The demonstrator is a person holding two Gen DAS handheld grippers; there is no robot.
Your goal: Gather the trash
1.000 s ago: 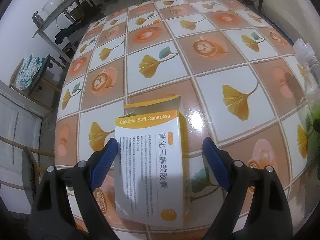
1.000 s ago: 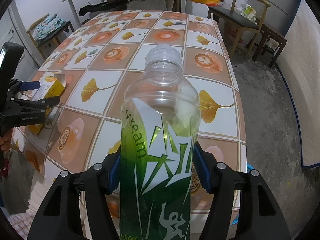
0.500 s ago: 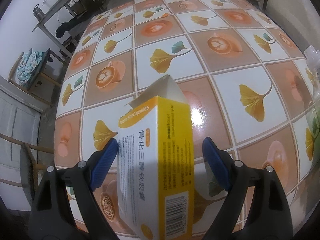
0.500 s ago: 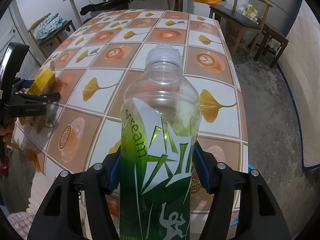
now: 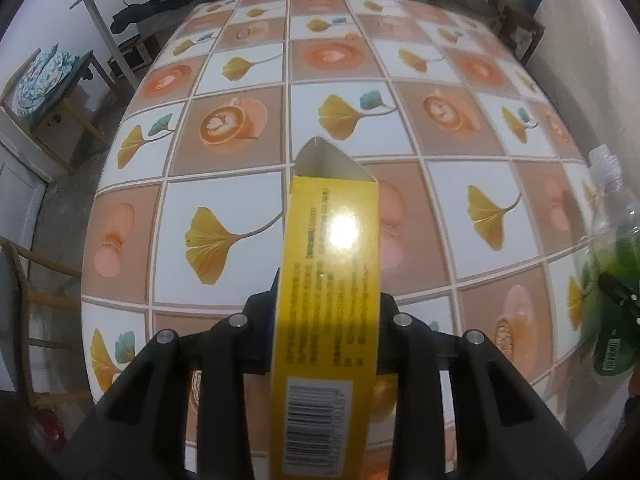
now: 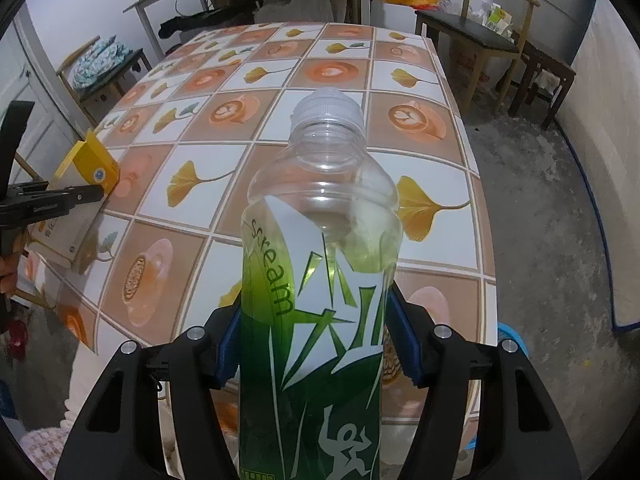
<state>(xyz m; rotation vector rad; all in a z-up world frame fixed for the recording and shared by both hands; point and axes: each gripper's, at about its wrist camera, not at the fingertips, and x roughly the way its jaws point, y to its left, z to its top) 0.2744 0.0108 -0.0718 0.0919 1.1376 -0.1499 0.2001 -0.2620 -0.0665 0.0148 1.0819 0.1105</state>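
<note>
left wrist view, nearest you: your left gripper (image 5: 326, 320) is closing on the yellow medicine box (image 5: 330, 280), which stands on edge between the jaws with its narrow printed side and barcode facing up; the pads look pressed to its flanks, though they are mostly hidden behind the card. the box's open flap (image 5: 326, 164) pokes out at twelve o'clock, over the patterned tablecloth (image 5: 224, 196). from the right wrist view, your right gripper (image 6: 316, 344) is clamped on the green-labelled plastic bottle (image 6: 320, 272), blue pads against both sides of the label, white cap (image 6: 328, 108) toward twelve o'clock, and only a little pale liquid inside. at nine o'clock in that view you can see the box in the other tool's jaws, low over the table's near-left corner. past the table, wooden chairs (image 6: 496, 40) sit at one to two o'clock. what could go wrong for you: the box is thin empty card, so a hard squeeze may crush it and let it slide out, and the loose flap could catch on a bin rim. the bottle is smooth and round, so tilting it quickly could let it twist or slip. with both hands loaded, swinging them together risks knocking one item against the other.
</note>
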